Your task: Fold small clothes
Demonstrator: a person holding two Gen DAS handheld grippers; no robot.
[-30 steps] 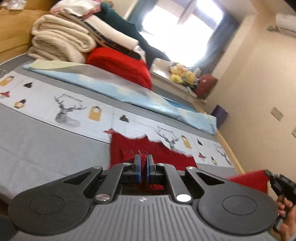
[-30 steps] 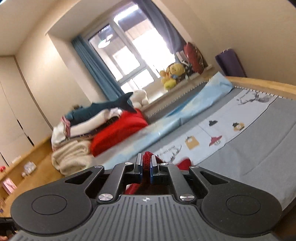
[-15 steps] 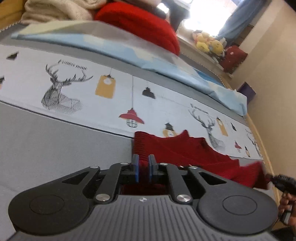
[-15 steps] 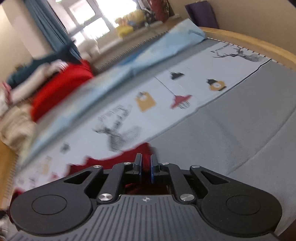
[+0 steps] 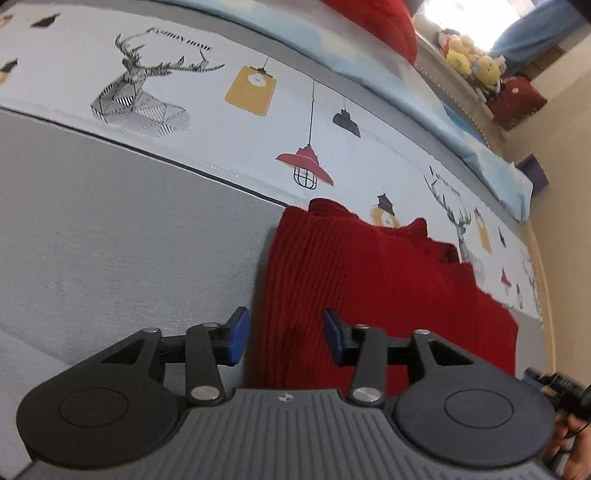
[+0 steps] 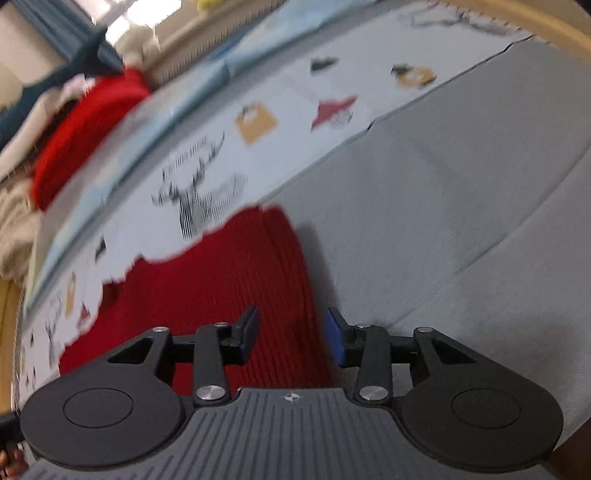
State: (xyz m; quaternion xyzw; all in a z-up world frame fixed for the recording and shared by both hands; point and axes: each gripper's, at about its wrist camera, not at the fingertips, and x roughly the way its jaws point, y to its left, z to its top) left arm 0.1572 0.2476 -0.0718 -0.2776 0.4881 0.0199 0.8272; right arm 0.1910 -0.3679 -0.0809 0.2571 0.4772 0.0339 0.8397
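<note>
A small red ribbed knit garment (image 5: 369, 291) lies spread flat on the grey bed sheet (image 5: 110, 221). My left gripper (image 5: 282, 334) hovers over its near left corner, jaws opening, blue pads (image 5: 236, 334) apart and not pressing the cloth. In the right wrist view the same red garment (image 6: 221, 295) lies below my right gripper (image 6: 291, 334), which is over its near right edge. Its jaws are opening too, and the pads (image 6: 336, 339) stand clear of the fabric.
A white printed band with deer and lamps (image 5: 258, 122) crosses the bed beyond the garment. A light blue cloth (image 5: 369, 74), a red blanket (image 6: 85, 122) and stacked bedding lie further back. The wooden bed edge (image 6: 535, 26) curves at the right. A hand (image 5: 569, 443) shows at the corner.
Both grippers came down toward the bed holding the red garment, laid it flat, and their jaws went from shut on the cloth to apart.
</note>
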